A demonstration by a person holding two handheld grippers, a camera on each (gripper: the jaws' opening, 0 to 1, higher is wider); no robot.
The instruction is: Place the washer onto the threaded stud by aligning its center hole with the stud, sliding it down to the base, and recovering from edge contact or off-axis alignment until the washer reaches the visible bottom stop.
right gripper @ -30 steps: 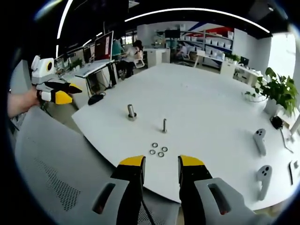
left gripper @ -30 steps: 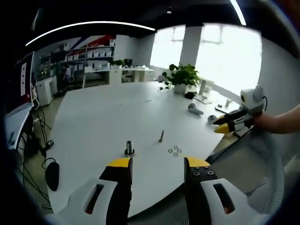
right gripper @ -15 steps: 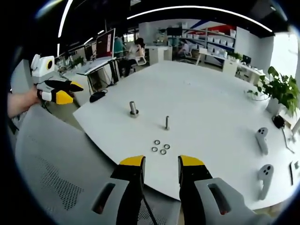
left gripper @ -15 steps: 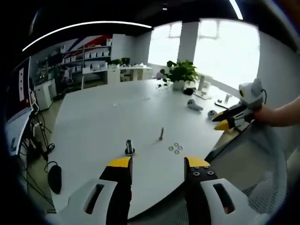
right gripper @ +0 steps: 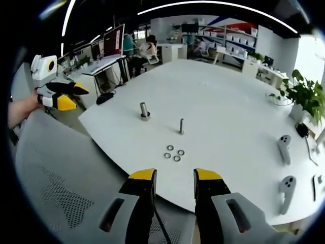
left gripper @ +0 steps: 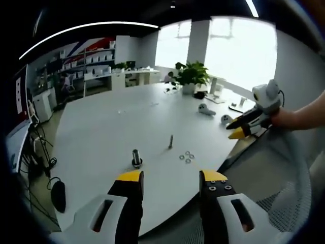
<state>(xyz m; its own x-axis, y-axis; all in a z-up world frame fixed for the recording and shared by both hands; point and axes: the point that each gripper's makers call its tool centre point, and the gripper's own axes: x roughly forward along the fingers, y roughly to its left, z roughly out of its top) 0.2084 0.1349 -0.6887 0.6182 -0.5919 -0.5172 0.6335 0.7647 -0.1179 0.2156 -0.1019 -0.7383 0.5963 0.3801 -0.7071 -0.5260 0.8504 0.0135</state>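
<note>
— Anything different from a second ago?
— Both views have shifted a little with the hands; the washers and studs lie on the tabletop (right gripper: 223, 101) as before, and both grippers still hang off its near edge.
— Where are the washers (right gripper: 173, 153) now?
— In the right gripper view, three lie in a small cluster, flat on the tabletop, at about 12 o'clock from the right gripper (right gripper: 173, 179). The thin threaded stud (right gripper: 181, 126) stands upright just past them. A thicker stud (right gripper: 144, 111) stands at about 10 o'clock from it.
— And the jaws?
— Both pairs are spread, holding nothing. In the left gripper view, the left gripper (left gripper: 170, 180) is short of the thicker stud (left gripper: 136, 158), with the washers (left gripper: 187, 156) and thin threaded stud (left gripper: 170, 142) toward 1 o'clock.
— Anything else?
— A potted plant (left gripper: 189, 77) and two white controllers (right gripper: 284, 165) on the far side.
</note>
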